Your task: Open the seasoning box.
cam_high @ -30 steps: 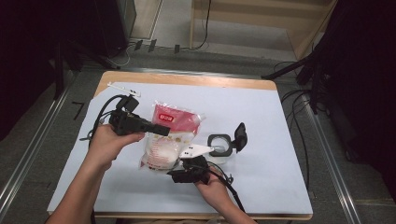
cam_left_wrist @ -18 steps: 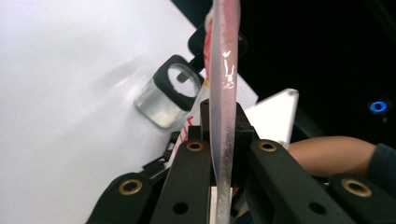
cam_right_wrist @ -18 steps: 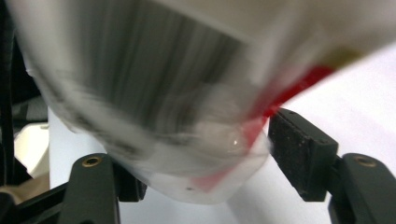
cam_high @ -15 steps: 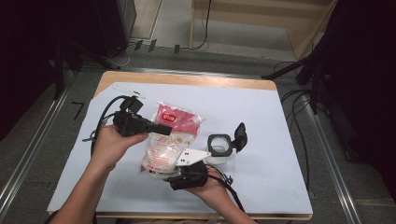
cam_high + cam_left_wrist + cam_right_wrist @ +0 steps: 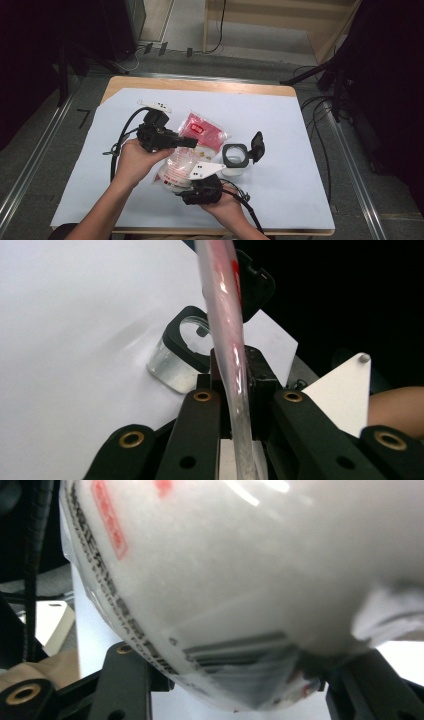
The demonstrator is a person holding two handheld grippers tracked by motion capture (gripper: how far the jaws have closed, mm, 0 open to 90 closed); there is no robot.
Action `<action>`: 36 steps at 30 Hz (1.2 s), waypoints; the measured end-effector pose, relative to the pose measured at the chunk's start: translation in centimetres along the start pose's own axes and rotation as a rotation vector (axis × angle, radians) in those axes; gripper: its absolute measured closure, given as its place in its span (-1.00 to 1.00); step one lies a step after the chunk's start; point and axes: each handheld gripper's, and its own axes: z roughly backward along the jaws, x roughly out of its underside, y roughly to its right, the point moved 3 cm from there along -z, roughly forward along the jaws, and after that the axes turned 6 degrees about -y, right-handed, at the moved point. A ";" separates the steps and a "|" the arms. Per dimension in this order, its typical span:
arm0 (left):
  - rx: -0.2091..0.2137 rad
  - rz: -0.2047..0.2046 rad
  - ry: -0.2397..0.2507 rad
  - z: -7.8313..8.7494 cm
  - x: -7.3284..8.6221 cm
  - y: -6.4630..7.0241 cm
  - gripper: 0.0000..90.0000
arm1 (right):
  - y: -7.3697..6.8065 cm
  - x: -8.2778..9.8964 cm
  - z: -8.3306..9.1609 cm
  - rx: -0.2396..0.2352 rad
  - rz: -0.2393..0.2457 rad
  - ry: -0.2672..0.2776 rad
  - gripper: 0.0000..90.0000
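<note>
Both tools on bag (image 5: 192, 150), left tool (image 5: 234, 385) clamped, right tool (image 5: 235, 700) closing

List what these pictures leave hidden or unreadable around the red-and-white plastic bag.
- Red-and-white plastic bag: its print is too small in the high view and blurred in the right gripper view.
- Right gripper: the bag covers its jaw tips in both views.
- Clear square container with black lid: the bag crosses it, hiding the inside.

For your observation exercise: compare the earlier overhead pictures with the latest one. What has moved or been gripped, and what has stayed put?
The left gripper, shut on the bag's upper edge, has shifted slightly. The right gripper's jaws have just been closing around the bag's bottom end. The open clear container and the white sheet stayed as they were.
</note>
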 end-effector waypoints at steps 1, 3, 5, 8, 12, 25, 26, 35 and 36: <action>0.000 0.000 0.000 0.0 0.0 0.0 0.91 | 0.0 0.0 0.0 -0.008 -0.008 0.002 0.06; -0.021 -0.046 0.006 -0.4 0.0 0.2 0.89 | -0.1 -0.1 0.1 -0.018 -0.014 0.004 0.07; -0.037 -0.075 0.009 -0.7 0.0 0.3 0.87 | -0.1 -0.2 0.3 -0.024 -0.024 0.005 0.08; -0.042 -0.078 0.011 -1.1 0.0 0.5 0.85 | -0.2 -0.5 0.5 -0.040 -0.044 0.009 0.08; -0.014 -0.073 0.005 -2.1 0.0 1.0 0.85 | -0.6 -0.9 0.7 -0.052 -0.059 0.021 0.06; 0.012 -0.073 -0.030 -3.6 -0.1 1.5 0.72 | -1.2 -1.0 0.8 -0.059 -0.082 0.012 0.13; 0.017 -0.066 -0.035 -3.6 -0.1 1.5 0.65 | -1.1 -1.0 0.9 -0.059 -0.085 0.018 0.13; 0.029 -0.044 -0.003 -3.1 -0.1 1.3 0.49 | -0.4 -1.1 1.6 -0.070 -0.130 0.058 0.15; 0.025 -0.037 -0.012 -3.1 -0.1 1.4 0.54 | -0.4 -1.0 1.6 -0.066 -0.125 0.055 0.15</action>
